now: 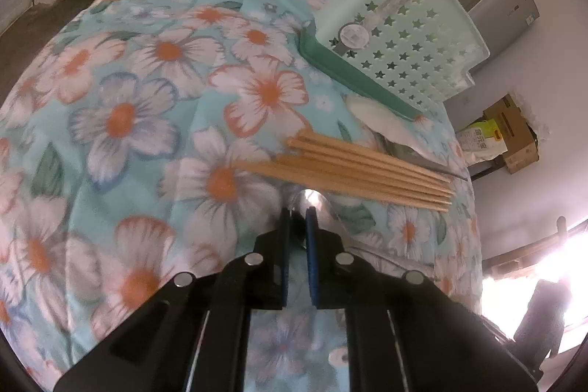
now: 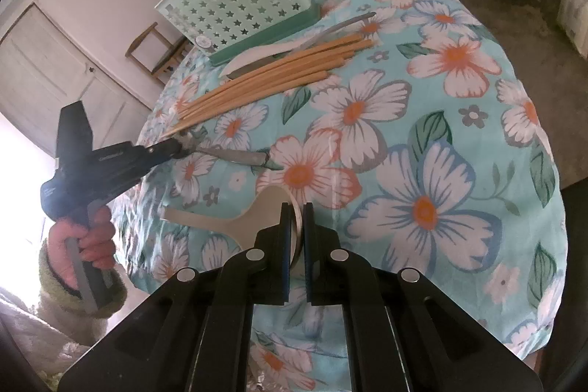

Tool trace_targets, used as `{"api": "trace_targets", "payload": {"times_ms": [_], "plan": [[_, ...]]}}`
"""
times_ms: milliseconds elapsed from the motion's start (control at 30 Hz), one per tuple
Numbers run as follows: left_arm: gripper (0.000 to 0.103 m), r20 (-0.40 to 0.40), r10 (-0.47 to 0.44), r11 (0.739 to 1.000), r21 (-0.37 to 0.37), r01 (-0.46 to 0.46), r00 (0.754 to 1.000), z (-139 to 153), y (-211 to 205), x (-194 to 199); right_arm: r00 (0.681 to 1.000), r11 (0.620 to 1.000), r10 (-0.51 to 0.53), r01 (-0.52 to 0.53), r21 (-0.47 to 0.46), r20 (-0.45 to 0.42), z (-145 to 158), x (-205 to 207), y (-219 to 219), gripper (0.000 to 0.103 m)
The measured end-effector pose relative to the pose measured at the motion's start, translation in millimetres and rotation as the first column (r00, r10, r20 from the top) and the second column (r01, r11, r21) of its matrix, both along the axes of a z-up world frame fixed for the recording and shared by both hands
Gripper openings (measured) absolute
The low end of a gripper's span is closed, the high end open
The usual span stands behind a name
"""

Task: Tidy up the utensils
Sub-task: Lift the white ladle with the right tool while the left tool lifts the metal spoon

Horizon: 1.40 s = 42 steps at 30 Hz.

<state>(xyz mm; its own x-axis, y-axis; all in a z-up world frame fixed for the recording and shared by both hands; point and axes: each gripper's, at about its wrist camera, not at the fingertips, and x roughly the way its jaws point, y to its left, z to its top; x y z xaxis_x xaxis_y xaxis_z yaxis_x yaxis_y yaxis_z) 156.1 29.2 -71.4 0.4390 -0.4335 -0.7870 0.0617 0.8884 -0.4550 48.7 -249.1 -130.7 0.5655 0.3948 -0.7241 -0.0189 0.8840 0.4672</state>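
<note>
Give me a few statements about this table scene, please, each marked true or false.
1. The right tongs hold a white spoon. True.
2. The chopsticks stand in the basket. False: they lie on the cloth beside it.
3. The left tongs grip a metal spoon. True.
4. The cloth is plain white. False: it is light blue with flowers.

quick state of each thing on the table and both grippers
left gripper: shut on metal spoon
right gripper: shut on white spoon
chopsticks: lying bundled on cloth
basket: upright beside chopsticks
</note>
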Motion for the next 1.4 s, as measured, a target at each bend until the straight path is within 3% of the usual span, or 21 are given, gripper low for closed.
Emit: {"api": "trace_targets", "payload": {"times_ms": [200,500,667,1000,1400], "plan": [[0.007,0.009,0.053,0.998,0.016,-0.053,0.999,3.6,17.5,-17.4,1.000,1.000,-0.009,0.009,0.002,0.000,-0.7,-0.4,-1.0,0.004],[0.008,-0.053,0.081,0.993,-0.079,-0.085,0.995,-9.6,30.3,-17.3,1.000,1.000,-0.022,0.022,0.001,0.000,-2.8,0.4,-1.4,0.005],[0.009,-0.024,0.084,0.995,-0.055,-0.085,0.996,-8.6,27.2,-19.9,1.000,1.000,-0.025,0.025,0.001,0.002,-3.2,1.0,-0.5,0.005],[0.005,0.116,0.034,0.999,0.011,-0.036,0.993,19.7,20.5,-38.3,1.000,1.000,-0.027,0.027,0.003,0.009,-2.7,0.9,-1.5,0.005],[0.001,0.358,-0.017,1.000,0.021,0.010,0.934,88.6,27.7,-62.3,0.998,0.999,-0.049,0.050,-0.001,0.048,10.0,-3.4,-8.9,0.004]]}}
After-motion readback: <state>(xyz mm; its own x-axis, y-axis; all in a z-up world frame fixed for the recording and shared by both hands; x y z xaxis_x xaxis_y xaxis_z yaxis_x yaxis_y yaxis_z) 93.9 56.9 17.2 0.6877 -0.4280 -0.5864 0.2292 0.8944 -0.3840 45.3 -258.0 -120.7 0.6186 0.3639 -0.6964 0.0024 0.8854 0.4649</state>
